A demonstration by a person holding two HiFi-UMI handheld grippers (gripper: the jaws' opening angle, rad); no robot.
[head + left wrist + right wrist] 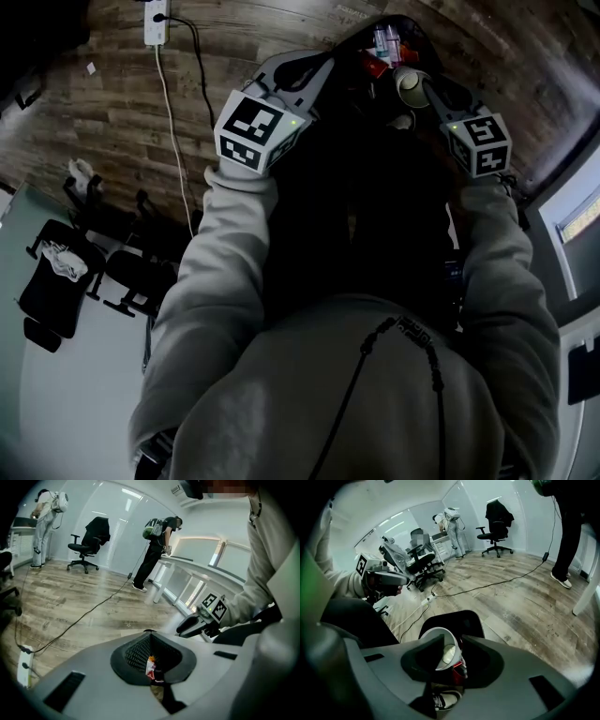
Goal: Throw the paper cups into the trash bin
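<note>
Rubbish [384,44] lies in the black trash bin [461,620], which stands on the wood floor [525,597] right under both tools. The right gripper [451,638] points down at the bin's mouth. Its jaws are a little way apart. One paper cup [443,651] sits between them, white inside and red on the outside, with its open end up. A thin dark gap shows next to the cup's wall, so I think the jaws are not squeezing it and it is about to fall in. It is not in the bin yet.

The left gripper [148,634] is at the bin's edge too. Its jaws are pulled in close, with the tips almost touching. A red and white bit [151,666] shows in the slit between them. I cannot tell if that bit is pinched there or lies down in the bin below.

So the job looks nearly done for this cup. It is over the bin and only has to drop. I see no other cups in these views, but much of the room is hidden, so more may be left.
</note>
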